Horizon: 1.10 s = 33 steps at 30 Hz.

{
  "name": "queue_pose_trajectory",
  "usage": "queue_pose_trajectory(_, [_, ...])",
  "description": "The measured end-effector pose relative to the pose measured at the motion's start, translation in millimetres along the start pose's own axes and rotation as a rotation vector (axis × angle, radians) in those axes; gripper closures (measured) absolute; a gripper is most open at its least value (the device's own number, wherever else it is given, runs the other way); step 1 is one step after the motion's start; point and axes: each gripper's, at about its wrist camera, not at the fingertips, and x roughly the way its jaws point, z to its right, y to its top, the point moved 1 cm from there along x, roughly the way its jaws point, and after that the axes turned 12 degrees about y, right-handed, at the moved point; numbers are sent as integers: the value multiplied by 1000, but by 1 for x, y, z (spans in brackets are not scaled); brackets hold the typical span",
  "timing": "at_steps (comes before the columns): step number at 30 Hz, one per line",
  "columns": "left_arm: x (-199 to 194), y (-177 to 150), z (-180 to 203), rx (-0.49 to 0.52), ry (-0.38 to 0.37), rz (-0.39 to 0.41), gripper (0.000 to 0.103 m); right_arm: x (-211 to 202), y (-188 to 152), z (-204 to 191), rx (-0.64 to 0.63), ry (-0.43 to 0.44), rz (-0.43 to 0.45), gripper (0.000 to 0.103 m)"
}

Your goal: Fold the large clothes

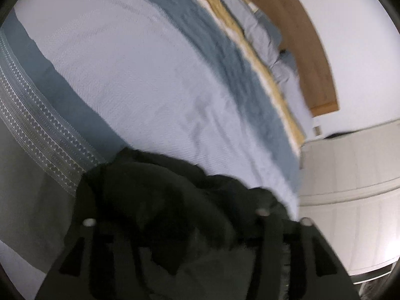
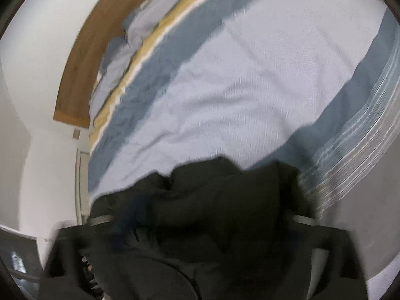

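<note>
Left wrist view first: I see a dark garment [image 1: 175, 200] bunched up right at my left claw [image 1: 197, 222], draped over and between its fingers, so I read that claw as holding the cloth, though the blur and the black-on-black hide how far the jaws have come together. The right wrist view gives much the same: the dark garment [image 2: 212, 212] is heaped across my right claw [image 2: 202, 220], which also seems to have it, with its jaw gap hidden under the fabric. Ahead of both claws lies the bed [image 1: 125, 75], its pale blue cover with darker bands running off toward the pillows [image 1: 262, 32] and the wooden headboard [image 1: 300, 37] at the far end. I judge the task barely begun: the garment is a crumpled mass with no flat panel, no crease and no tidy edge showing, so spreading it on the bed and every fold are yet to do. As for which way it points, I cannot tell; bunched like this it shows no collar, hem or sleeve, and no long axis I could name.
</note>
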Motion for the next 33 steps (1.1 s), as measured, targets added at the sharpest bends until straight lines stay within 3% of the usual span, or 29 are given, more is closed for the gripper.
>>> queue_pose_trajectory(5, [-47,8,11,22,-27,65,41,-46,13,-20,-32,32,84,1])
queue_pose_trajectory(10, [-104,3,21,80,12,157,40,-96,14,-51,-128,37,136,1])
queue_pose_trajectory(19, [-180,-61,34,243,121,279,40,-159,-50,-117,-418,14,152,1])
queue_pose_trajectory(25, [-168,-123,24,327,161,253,40,-146,-121,-139,-586,-11,96,1])
queue_pose_trajectory(33, [-93,-198,27,450,181,136,40,-69,-199,-146,-698,-11,-24,1])
